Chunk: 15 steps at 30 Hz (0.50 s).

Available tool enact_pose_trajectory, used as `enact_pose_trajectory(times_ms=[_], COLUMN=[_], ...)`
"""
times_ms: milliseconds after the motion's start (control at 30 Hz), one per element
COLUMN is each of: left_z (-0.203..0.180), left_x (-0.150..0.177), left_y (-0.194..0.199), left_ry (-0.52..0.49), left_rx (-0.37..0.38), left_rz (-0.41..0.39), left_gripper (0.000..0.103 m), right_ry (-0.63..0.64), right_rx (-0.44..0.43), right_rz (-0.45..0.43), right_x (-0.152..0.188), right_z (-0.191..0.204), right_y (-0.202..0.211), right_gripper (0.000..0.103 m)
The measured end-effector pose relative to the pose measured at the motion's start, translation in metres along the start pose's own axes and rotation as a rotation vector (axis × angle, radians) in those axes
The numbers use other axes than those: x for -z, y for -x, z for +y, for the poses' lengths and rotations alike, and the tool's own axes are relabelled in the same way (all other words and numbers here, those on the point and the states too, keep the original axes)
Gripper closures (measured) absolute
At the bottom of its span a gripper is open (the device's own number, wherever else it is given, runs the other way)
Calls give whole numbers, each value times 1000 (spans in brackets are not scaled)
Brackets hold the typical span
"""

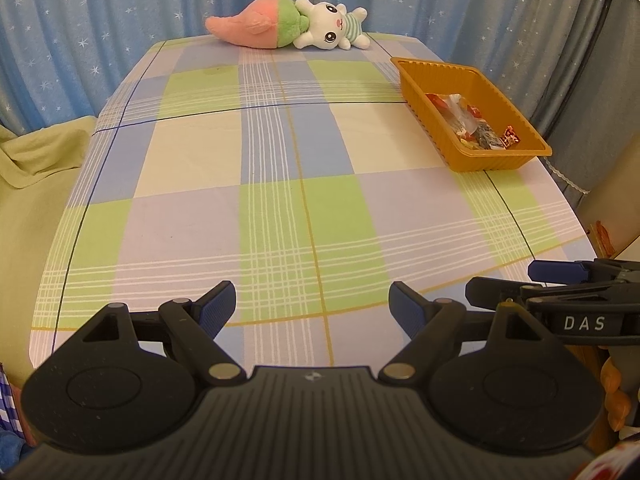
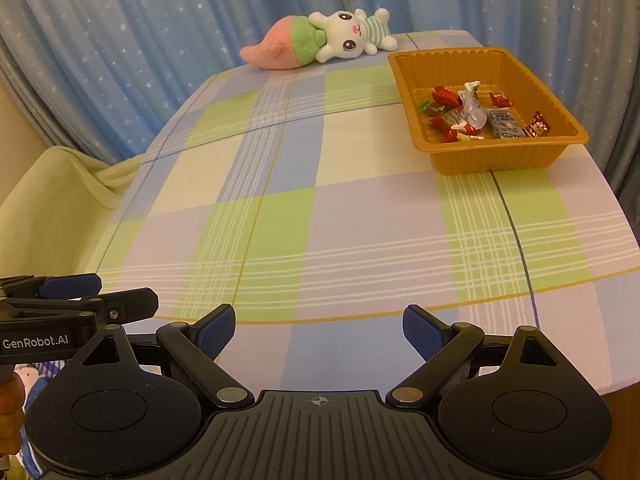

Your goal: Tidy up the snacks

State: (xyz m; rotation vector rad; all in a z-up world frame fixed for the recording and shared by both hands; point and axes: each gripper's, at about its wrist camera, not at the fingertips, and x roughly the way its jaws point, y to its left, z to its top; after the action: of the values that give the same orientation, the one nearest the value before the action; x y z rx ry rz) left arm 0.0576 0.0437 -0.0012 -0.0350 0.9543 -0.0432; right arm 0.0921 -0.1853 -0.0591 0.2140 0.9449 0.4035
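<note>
Organising snacks, both views, tools at rest above the near edge of the table

Left gripper [image 1: 312, 300]: jaws spread wide, nothing between the blue pads, checked tablecloth [image 1: 280, 208] visible in the gap. Right gripper [image 2: 319, 326]: likewise spread wide and empty, poised over the near edge of the cloth, just beside its partner.

Snacks [image 2: 476, 114]: small wrapped sweets and packets, heaped loosely in the near half of the orange tray [image 2: 492, 156], far right of the table, well apart from both tools. Red crinkled wrappers, one clear twist with a green-and-white top, a grey-blue printed packet lying flat, a red-and-gold foil piece at the right wall. Exact count hard to give, pieces overlapping and small in both views.

Handling, by judgement: light, crushable, foil and film probably slippery under rigid pads; best taken across the body of a packet or at a twisted wrapper end, with gentle closure. Flat packet likely hardest to lift from the tray floor; an edge raised against a neighbour probably the better purchase. Tray itself thin ribbed plastic, apt to slide or flex if pushed; rim the natural place to steady it.

No loose snack visible on the cloth. Plush rabbit with carrot [image 1: 288, 24] at the far edge, before the starred blue curtain [image 1: 120, 20], clear of the work
</note>
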Motion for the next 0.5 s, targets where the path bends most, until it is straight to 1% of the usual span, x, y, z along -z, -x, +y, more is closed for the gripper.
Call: enact_pose_trajectory(times_ms=[500], left_z=[-5], left_x=[2], left_y=[0], left_ry=[-43], left_rx=[40], left_rz=[3], left_gripper=[20], right_ry=[-37], right_rx=[36], right_rz=[-13], right_x=[10], right_z=[0], right_y=[8], right_gripper=[13])
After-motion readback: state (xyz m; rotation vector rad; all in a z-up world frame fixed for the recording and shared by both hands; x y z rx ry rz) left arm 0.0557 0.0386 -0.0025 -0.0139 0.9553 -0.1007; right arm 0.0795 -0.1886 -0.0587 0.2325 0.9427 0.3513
